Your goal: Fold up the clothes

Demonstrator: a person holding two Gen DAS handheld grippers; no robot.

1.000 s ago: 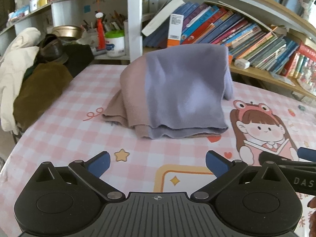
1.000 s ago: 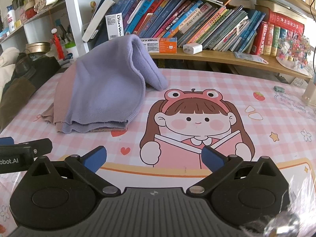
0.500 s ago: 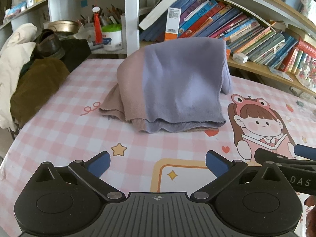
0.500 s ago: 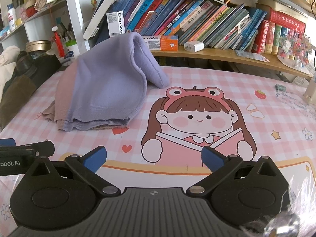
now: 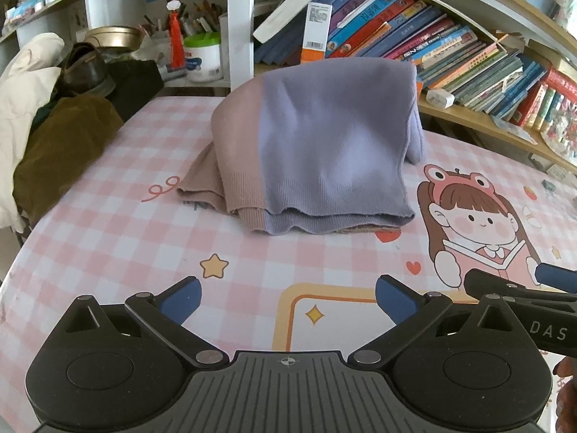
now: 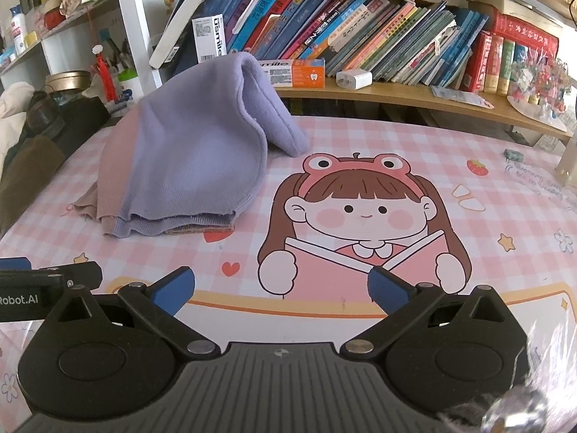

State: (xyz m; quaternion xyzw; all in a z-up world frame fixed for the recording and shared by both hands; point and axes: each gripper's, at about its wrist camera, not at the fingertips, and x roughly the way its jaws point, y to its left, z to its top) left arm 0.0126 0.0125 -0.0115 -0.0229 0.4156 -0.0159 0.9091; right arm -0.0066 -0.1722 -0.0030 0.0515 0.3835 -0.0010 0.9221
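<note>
sweater [image 5: 317, 144] lies bunched and part folded on the checked tablecloth [image 5: 108, 223], toward the far side near the bookshelf [image 6: 396, 86], lilac with a pink panel, hems stacked at the near edge. left gripper [image 5: 286, 299] and right gripper [image 6: 281, 288] both spread wide, holding nothing, well short of the cloth. looks like a between-folds step. next move likely needs both to reach in and pinch the near hem corners.

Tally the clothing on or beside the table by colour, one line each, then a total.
Lilac-and-pink sweater: 1
Brown garment: 1
Cream garment: 1
Black garment: 1
Total: 4, as far as the side heap can be told apart.
</note>
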